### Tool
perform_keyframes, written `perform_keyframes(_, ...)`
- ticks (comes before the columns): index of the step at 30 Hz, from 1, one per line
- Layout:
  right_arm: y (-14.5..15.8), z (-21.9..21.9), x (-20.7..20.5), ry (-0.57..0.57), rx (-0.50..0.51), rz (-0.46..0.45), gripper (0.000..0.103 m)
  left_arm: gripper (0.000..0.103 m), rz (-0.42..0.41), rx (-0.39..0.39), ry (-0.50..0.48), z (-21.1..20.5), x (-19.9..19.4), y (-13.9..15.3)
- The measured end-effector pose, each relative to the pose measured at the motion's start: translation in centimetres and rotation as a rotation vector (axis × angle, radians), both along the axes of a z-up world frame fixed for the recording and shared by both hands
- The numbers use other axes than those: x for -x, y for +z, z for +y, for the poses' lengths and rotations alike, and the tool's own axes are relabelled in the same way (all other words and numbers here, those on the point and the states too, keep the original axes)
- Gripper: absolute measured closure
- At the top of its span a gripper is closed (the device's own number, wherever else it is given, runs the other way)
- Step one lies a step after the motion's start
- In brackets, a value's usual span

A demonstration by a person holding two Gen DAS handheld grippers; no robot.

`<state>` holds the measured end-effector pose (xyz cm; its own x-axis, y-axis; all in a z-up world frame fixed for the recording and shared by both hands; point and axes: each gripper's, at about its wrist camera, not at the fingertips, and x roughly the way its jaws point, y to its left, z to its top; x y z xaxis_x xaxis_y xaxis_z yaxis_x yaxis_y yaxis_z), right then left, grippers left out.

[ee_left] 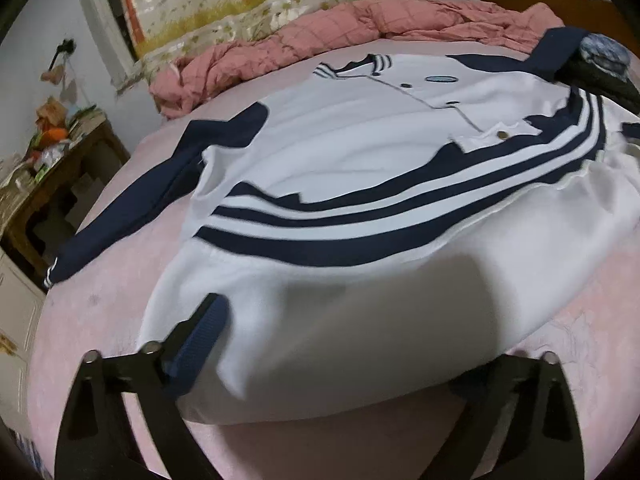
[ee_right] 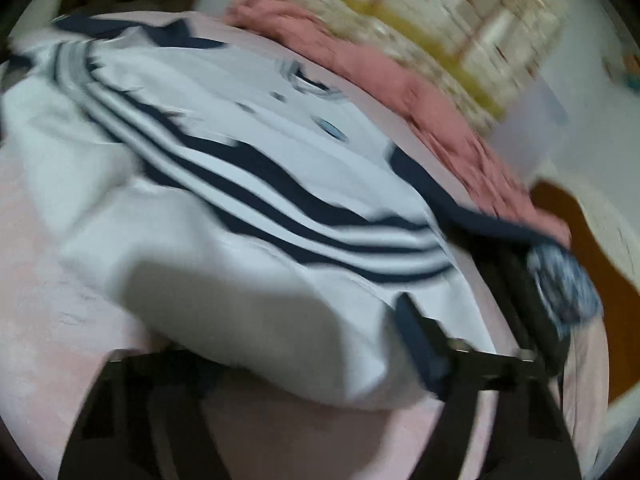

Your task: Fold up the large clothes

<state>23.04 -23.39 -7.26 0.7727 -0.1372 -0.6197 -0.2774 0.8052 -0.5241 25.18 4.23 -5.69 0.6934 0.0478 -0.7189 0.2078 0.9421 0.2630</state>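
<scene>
Probably a home bedroom: pink bed (ee_left: 120, 320), rumpled quilt (ee_left: 280, 52), cluttered dresser (ee_left: 60, 148).

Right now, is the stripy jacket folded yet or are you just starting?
Just starting. Done: the jacket is spread flat on the pink bed, sleeves still out. In hand: the left gripper and right gripper have each come over a bottom corner of the white hem, jaws open around it. Left: every fold.

Jacket (ee_left: 360, 152) and quilt (ee_left: 304, 44) on bed (ee_left: 120, 320)

No legible text anywhere (the small oval badge (ee_left: 441, 79) on the shirt (ee_left: 340, 148) too blurred).
</scene>
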Motion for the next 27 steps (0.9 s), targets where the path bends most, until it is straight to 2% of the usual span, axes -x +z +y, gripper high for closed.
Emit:
perform_keyframes(1, -0.3, 0.7, 0.1, 0.018, 0.022, -0.003, 0.042, 0.022, 0.017, 0.035, -0.010, 0.0, 0.0, 0.0)
perform_keyframes(3, -0.4, 0.8, -0.1, 0.004, 0.020, -0.009, 0.043, 0.025, 0.055, 0.106, 0.000, 0.4, -0.3, 0.0)
perform_keyframes(6, -0.2, -0.5, -0.8, -0.054, -0.026, -0.008, 0.043, 0.025, 0.052, 0.118, 0.009, 0.4, -0.5, 0.0)
perform_keyframes(7, -0.1, -0.8, -0.9, -0.078, -0.025, -0.015, 0.043, 0.033, 0.045, 0.109, 0.009, 0.1, -0.4, 0.0)
perform_keyframes(8, 0.0, -1.1, -0.7, -0.103, -0.026, -0.024, 0.048, 0.049, 0.034, 0.094, 0.009, -0.1, -0.3, 0.0)
perform_keyframes(9, 0.0, -1.3, -0.8, -0.117, -0.024, -0.031, 0.064, 0.056, 0.021, 0.067, 0.019, -0.4, -0.3, 0.0)
perform_keyframes(11, -0.2, -1.4, -0.7, -0.143, -0.008, -0.046, 0.087, 0.075, -0.007, 0.040, 0.034, -0.5, 0.0, 0.2)
perform_keyframes(14, 0.3, -1.3, 0.3, -0.140, -0.007, -0.087, 0.093, 0.085, -0.055, 0.024, 0.037, -0.6, 1.1, 1.0)
perform_keyframes(21, 2.0, -2.7, 5.1, -0.140, -0.137, -0.094, 0.095, 0.087, -0.075, 0.073, 0.020, 0.0, 4.5, 3.6)
perform_keyframes(27, 2.0, -3.5, 9.5, -0.152, -0.203, -0.064, 0.095, 0.087, -0.057, 0.099, 0.010, 0.2, 8.0, 3.8)
